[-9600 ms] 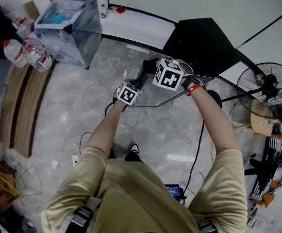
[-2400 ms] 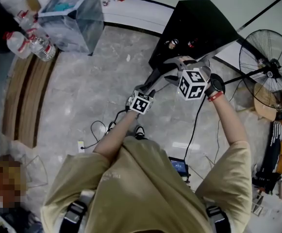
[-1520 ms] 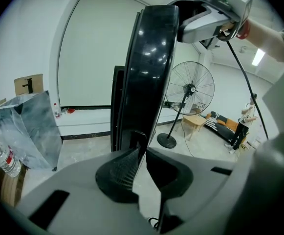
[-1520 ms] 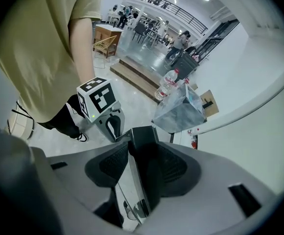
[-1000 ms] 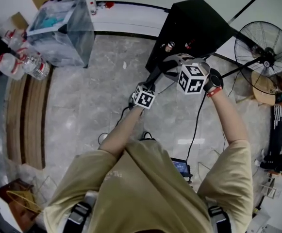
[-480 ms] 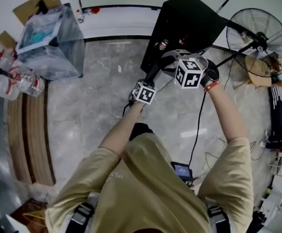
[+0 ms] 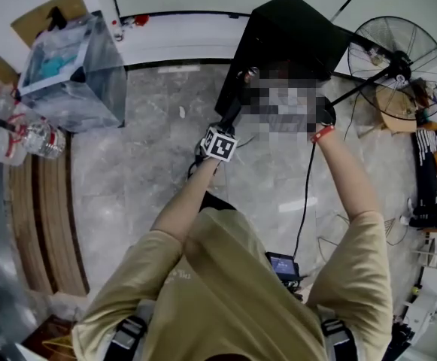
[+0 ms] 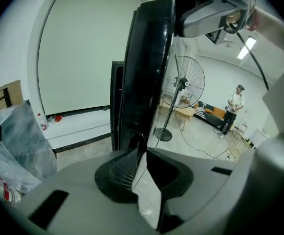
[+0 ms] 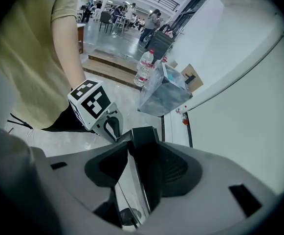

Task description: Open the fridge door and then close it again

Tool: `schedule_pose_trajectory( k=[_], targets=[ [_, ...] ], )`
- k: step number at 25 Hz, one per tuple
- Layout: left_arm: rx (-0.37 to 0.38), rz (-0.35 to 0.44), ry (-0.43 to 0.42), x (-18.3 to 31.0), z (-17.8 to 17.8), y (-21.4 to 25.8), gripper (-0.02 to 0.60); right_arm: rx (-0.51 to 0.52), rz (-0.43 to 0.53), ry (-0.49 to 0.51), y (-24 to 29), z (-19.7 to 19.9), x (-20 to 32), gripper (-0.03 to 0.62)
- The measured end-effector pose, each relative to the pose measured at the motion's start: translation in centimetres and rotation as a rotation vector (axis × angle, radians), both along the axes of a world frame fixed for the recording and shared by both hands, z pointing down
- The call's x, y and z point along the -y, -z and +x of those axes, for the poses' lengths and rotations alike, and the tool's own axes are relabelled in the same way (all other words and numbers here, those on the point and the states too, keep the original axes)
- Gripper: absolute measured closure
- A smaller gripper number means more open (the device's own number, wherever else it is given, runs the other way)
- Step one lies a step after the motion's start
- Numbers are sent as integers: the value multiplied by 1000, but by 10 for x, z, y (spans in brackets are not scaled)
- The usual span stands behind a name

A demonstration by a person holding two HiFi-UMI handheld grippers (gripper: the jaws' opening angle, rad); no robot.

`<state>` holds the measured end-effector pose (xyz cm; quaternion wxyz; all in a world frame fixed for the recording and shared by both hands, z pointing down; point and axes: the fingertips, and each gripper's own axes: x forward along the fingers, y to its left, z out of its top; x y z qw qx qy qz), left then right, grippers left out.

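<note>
A small black fridge (image 7: 297, 32) stands against the white wall, and its door (image 7: 232, 110) stands out toward me, seen edge-on. My left gripper (image 7: 227, 125), with its marker cube, is shut on the door's free edge. In the left gripper view the tall dark door (image 8: 149, 58) runs up from between the pads of the left gripper (image 8: 141, 153). A mosaic patch hides my right gripper in the head view. In its own view the right gripper (image 9: 137, 155) is closed on the door's top corner (image 9: 144, 135), with the left gripper's cube (image 9: 90, 99) just beyond.
A standing fan (image 7: 399, 66) is right of the fridge. A clear plastic bag (image 7: 68, 66) and water bottles (image 7: 22, 138) lie at the left by wooden steps (image 7: 45, 216). A cable (image 7: 304, 194) and a small device (image 7: 282, 265) are on the grey floor.
Both grippers have moved with the door a little toward the fridge body, so the opening looks narrower. Both grips look unchanged.
</note>
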<state>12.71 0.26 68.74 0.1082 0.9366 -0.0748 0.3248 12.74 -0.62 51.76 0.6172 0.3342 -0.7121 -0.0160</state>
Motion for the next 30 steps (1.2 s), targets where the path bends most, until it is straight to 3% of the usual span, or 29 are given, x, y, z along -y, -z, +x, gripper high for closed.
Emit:
schedule_pose_trajectory(
  k=[10,14,18,30],
  targets=[
    [16,25,-33,68,24,-5,509,62,39,-76,-2,25,66,387],
    [2,0,-61,90,36,-7,506,84,21,-114,-3,38,89,385],
    [2,3,-81,114,53,-7,505,62,24,-160,-4,55,110,385],
    [7,21,-133,160,89,-9,502,120,63,-246,-3,95,156,388]
  ],
)
